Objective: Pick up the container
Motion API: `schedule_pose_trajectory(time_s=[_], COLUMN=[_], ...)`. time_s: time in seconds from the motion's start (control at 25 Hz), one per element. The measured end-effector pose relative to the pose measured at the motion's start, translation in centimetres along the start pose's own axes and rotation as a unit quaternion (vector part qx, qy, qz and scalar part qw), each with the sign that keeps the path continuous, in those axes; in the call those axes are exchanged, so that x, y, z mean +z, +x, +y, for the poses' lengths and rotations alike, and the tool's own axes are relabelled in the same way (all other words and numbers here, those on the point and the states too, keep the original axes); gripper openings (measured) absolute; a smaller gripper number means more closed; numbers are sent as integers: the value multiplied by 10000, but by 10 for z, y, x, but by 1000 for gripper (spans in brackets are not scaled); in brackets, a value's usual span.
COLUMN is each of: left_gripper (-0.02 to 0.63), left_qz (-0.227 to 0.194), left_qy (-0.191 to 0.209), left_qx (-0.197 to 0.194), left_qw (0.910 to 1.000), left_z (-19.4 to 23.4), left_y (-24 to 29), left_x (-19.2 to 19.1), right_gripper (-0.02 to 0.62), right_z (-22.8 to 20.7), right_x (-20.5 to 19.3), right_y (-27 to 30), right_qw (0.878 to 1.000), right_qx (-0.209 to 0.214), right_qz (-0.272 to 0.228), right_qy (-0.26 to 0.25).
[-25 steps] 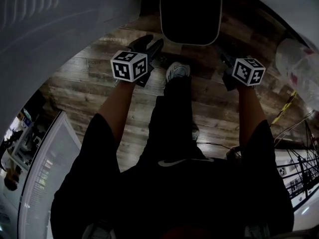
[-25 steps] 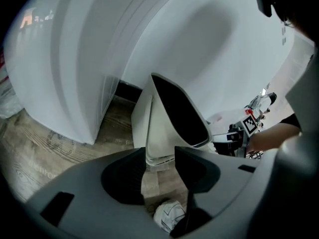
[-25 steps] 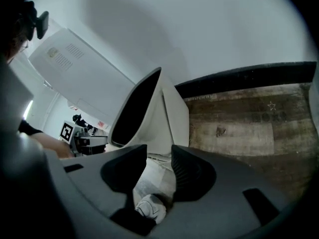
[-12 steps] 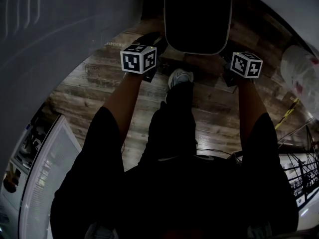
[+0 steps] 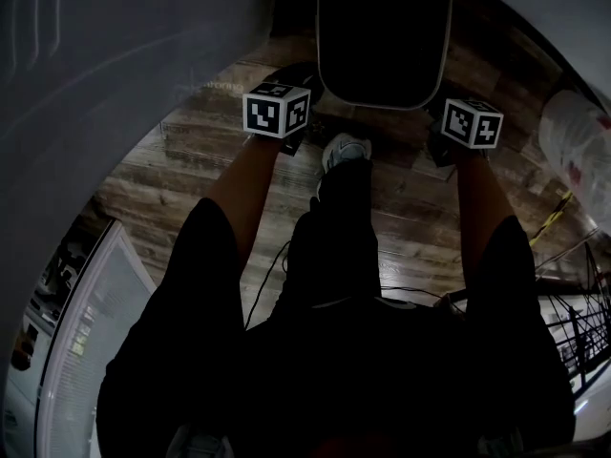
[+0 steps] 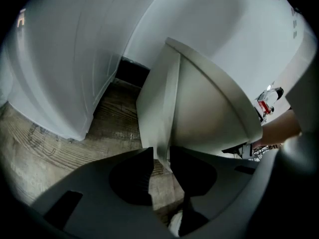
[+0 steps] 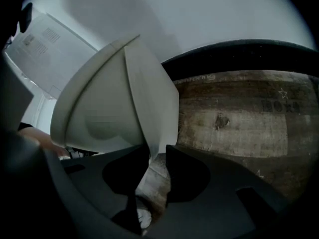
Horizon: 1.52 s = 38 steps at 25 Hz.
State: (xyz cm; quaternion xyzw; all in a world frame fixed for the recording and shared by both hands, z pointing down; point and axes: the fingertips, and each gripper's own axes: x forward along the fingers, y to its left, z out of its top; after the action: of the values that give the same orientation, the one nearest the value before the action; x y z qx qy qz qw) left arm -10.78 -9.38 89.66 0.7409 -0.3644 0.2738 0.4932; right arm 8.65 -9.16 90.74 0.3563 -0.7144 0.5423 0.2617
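The container (image 5: 382,27) is a pale bin with a dark inside, standing on the wood floor at the top middle of the head view. My left gripper (image 5: 307,82) is at its left side and my right gripper (image 5: 434,114) at its right side. In the left gripper view the container's (image 6: 209,103) rim edge runs down between the jaws of the left gripper (image 6: 160,156), which have just been closing and now pinch it. The right gripper view shows the container (image 7: 114,98) wall caught the same way in the right gripper (image 7: 157,156), whose jaws have also just been closing.
A tall white panel (image 5: 115,55) rises close on the left, and a white wall (image 6: 209,19) stands behind the container. The person's shoe (image 5: 342,147) is on the floor planks (image 5: 191,175) between the grippers. A clear plastic bag (image 5: 578,136) sits at the right.
Both grippers have moved up the picture to the container's two sides. The container now looks larger and nearer in the head view.
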Motion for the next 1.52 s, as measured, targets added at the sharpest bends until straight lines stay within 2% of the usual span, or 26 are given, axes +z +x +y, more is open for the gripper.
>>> schedule_pose_trajectory(time_s=[0.2, 0.32, 0.4, 0.52, 0.76, 0.96, 1.24, 1.4, 1.52], left_gripper=[101, 87, 77, 69, 69, 71, 79, 88, 92], left_qz=[46, 157, 164, 71, -153, -412, -331, -145, 5], left_qy=[-255, -170, -259, -555, -851, -1312, -1584, -1716, -1859], left_qx=[-177, -206, -174, -156, -241, -253, -232, -223, -233], left_qw=[9995, 9995, 9994, 9983, 9960, 9902, 9866, 9848, 9823], left_z=[-2, -4, -2, -1, -11, -23, -44, -56, -66], left_y=[6, 11, 11, 5, -10, -24, -59, -75, -85], left_x=[-6, -9, -9, -8, -12, -14, -12, -4, 3], right_gripper=[66, 64, 63, 56, 52, 52, 54, 61, 55], right_z=[4, 3, 5, 11, 21, 30, 57, 68, 74], right_x=[-1, -2, -3, -4, -10, -12, -13, -6, 0], right_y=[1, 0, 0, -1, -17, -35, -64, -83, -96], right_qw=[9997, 9994, 9993, 9991, 9966, 9953, 9950, 9928, 9934], right_qx=[179, 204, 213, 268, 388, 412, 324, 221, 72], right_qz=[-81, -120, -95, -133, -426, -497, -423, -377, -294], right_qy=[113, 239, 281, 288, 592, 719, 839, 1117, 1110])
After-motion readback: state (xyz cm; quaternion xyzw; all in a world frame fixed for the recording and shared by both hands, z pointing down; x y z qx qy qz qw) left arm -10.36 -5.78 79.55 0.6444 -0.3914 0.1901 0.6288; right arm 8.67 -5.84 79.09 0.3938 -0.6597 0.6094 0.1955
